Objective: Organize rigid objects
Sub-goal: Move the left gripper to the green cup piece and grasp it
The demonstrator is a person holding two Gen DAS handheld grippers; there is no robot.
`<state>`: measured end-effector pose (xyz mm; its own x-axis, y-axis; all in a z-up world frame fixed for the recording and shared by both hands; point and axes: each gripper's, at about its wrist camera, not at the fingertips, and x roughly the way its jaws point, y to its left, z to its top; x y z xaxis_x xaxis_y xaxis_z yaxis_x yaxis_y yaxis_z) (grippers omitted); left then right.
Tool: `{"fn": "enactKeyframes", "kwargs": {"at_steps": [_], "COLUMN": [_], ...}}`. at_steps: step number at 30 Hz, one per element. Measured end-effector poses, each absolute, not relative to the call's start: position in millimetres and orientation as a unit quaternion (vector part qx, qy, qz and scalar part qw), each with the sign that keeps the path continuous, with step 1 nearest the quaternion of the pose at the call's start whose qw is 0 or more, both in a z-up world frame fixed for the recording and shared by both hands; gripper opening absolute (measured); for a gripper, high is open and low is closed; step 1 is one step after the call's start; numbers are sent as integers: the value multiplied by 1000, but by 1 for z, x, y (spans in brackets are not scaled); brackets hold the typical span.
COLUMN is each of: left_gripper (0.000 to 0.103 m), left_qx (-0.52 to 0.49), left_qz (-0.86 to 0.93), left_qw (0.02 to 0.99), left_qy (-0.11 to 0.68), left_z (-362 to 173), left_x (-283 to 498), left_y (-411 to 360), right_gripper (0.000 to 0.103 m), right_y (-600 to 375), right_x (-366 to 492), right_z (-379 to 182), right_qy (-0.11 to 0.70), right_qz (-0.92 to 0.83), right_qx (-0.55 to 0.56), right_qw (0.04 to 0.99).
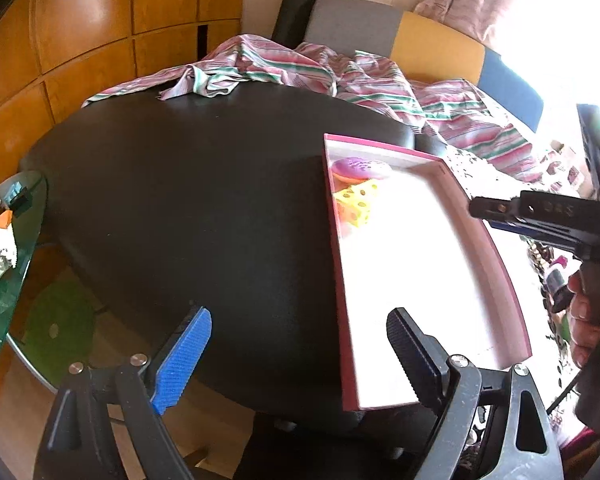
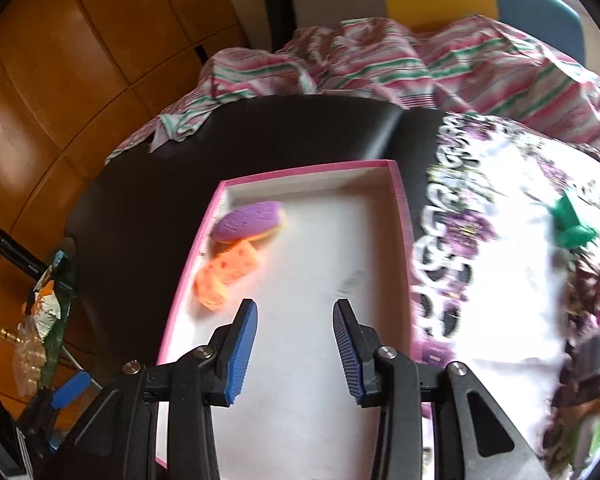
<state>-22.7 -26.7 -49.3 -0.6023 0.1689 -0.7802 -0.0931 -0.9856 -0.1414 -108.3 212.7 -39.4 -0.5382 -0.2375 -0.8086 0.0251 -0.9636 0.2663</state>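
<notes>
A pink-rimmed white box [image 1: 496,248] [image 2: 402,216] lies on a black surface [image 1: 180,200]. In its far left corner lie a purple toy donut [image 1: 360,169] [image 2: 249,221] and a yellow-orange toy cheese block [image 1: 356,200] [image 2: 228,272]. My left gripper [image 1: 300,356] is open and empty, over the box's near left edge. My right gripper [image 2: 295,344] is open and empty above the box's white floor; it also shows in the left wrist view [image 1: 540,220] at the box's right side.
A striped pink-green cloth [image 1: 300,68] [image 2: 420,64] lies at the back. A floral cloth [image 2: 500,240] on the right carries a green toy [image 2: 572,224] and other small items. A glass side table [image 1: 8,264] with snack packets stands left. Wooden cabinets are behind.
</notes>
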Motion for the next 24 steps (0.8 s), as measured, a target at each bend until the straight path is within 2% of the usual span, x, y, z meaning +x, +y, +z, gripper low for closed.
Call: {"fn": "enactKeyframes", "kwargs": {"at_steps": [9,15,20,24], "left_gripper": [92,92,92,92], "left_qx": [-431,-427,-430,-430], "left_qz": [896,893,885,880], "left_qw": [107,139,179,200], "left_qy": [-24,-14,-8,18], "left_z": [-37,-28,-17,-9], "left_x": [-24,-27,-33,-44], "left_y": [-1,23,55,88], "right_gripper": [39,39,40,40], "right_y": [325,418,484,504], "right_x": [-64,-27,-5,5], "right_z": [-24,-21,-31,-48], "right_qy": [-159,-204,-256,-283], "right_qz": [-877,-866,-851,-847], "right_qx": [453,442,421,404], "right_qw": [-18,-113,-185,-198]}}
